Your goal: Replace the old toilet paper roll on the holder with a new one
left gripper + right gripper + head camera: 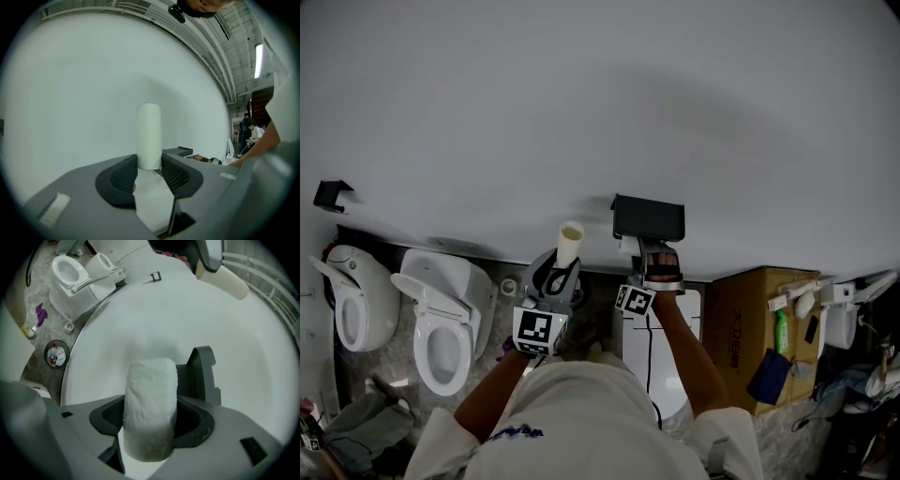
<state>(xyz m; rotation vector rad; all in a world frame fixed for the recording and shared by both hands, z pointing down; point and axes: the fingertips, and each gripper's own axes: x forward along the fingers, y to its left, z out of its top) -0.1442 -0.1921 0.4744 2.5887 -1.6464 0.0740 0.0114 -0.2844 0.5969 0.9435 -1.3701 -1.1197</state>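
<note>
Loading the new roll looks like the step in hand. The left hand-held gripper is clenched on the old roll's bare cardboard tube, which is held upright, off the holder and close to the white wall. The right hand-held gripper is grasping the new toilet paper roll, with the jaws pressing its sides. The roll sits just beside the black holder, which is mounted on the wall.

So the old core is already out and the new roll is not yet seated. My guess at the next move is to line the roll's bore up with the holder's bar and slide it on, keeping the squeeze light so the paper doesn't crush. The left side only needs to keep the tube clear, and the tube can be dumped later.

Hard to make out:
- The holder's bar shows in no view; only its cover and side plate are visible.
- The roll's centre hole is hidden by the jaws.
- In the head view the roll is mostly behind the right gripper.
- I cannot tell whether the roll is touching the holder or only near it.
</note>
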